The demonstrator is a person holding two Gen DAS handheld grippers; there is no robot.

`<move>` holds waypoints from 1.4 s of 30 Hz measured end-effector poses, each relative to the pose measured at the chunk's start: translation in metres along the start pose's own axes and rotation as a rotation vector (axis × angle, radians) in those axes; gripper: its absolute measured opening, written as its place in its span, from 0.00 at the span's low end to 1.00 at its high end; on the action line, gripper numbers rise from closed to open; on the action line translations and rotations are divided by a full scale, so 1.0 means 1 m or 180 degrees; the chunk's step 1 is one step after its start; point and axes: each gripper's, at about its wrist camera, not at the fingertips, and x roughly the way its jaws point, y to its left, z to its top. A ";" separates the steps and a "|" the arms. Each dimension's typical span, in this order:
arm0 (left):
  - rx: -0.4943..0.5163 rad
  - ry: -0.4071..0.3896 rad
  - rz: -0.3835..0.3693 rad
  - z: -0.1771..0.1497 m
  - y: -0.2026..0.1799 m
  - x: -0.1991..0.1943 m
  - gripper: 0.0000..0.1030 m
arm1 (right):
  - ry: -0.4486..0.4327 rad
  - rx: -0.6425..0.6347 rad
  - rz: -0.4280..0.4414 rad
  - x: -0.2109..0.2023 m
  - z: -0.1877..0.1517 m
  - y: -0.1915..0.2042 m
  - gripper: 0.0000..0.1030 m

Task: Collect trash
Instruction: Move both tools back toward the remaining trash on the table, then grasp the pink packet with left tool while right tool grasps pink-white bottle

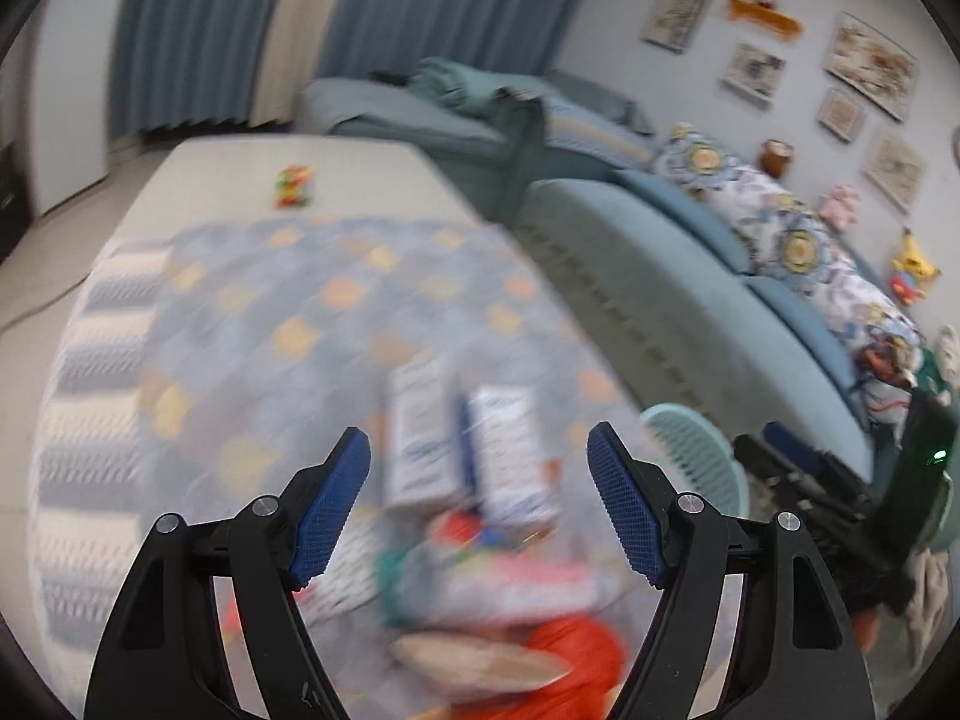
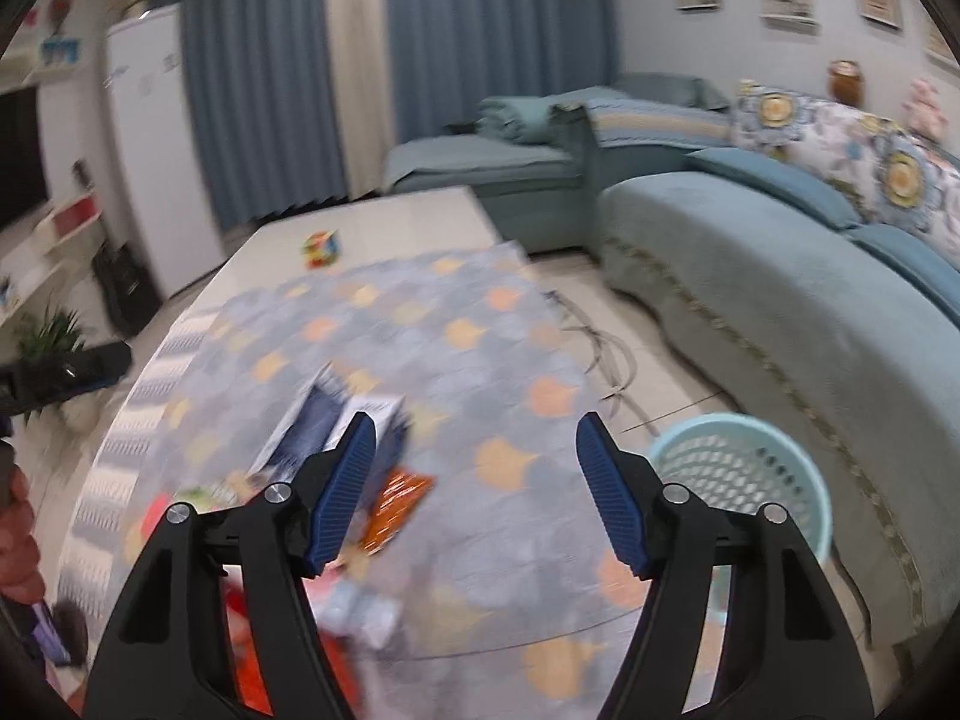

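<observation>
Both empty: left gripper (image 1: 478,501) & right gripper (image 2: 476,489) jaws wide apart; steady first, then drop onto white carton (image 1: 510,450) at 12, mesh bin (image 2: 744,480) at 3

A big blue sofa (image 2: 750,276) sits by blue curtains (image 2: 480,36). Pictures (image 1: 870,63) hang on the wall.

- Trash pile (image 1: 480,570) on bench smeared by motion blur; wrappers unreadable.
- Two white-and-blue cartons (image 1: 468,450) blurred, print illegible.
- Small colourful item (image 2: 321,249) far on bench, too blurred to identify.
- Mint basket (image 2: 750,468) partly hidden behind hand-held gripper finger.
</observation>
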 end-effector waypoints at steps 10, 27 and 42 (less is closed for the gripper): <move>-0.0657 0.0134 0.0640 -0.045 0.108 -0.011 0.71 | 0.0383 -0.0688 0.0534 0.030 -0.048 0.059 0.61; -0.0626 0.0583 0.0644 -0.086 0.129 0.049 0.74 | 0.0862 -0.1272 0.0820 0.089 -0.067 0.097 0.63; -0.0494 0.0680 0.0614 -0.089 0.117 0.056 0.35 | 0.0857 -0.0814 0.0896 0.094 -0.067 0.077 0.48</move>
